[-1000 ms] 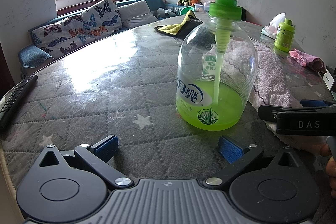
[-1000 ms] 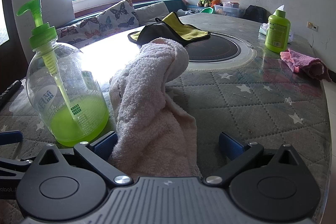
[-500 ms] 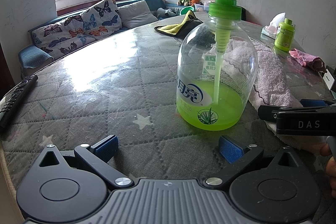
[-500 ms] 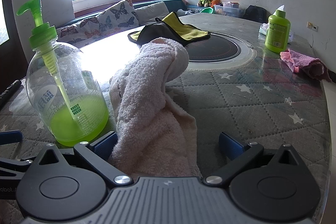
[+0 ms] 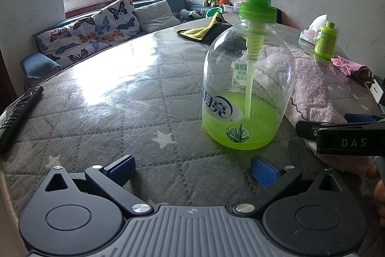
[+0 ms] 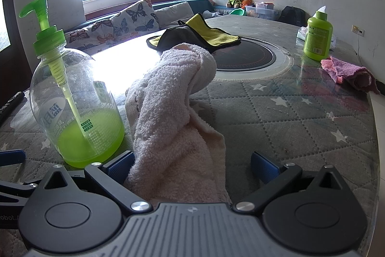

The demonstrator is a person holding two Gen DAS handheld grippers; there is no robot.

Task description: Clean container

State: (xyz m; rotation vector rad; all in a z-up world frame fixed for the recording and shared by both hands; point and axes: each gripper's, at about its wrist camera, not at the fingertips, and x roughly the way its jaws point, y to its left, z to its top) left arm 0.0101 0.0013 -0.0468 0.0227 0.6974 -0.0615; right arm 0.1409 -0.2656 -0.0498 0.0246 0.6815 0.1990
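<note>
Only right view shows pink towel [image 6: 173, 112] between right gripper [image 6: 192, 166] spread jaws, left gripper [image 5: 192, 166] spread before pump bottle [image 5: 247, 88].

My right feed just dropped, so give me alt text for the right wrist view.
The open right gripper straddles a crumpled pale pink terry towel on the quilted grey table. A clear pump bottle of green liquid soap stands upright just left of the towel. Farther back lie a yellow-and-black cloth, a small green bottle and a pink rag.
</note>
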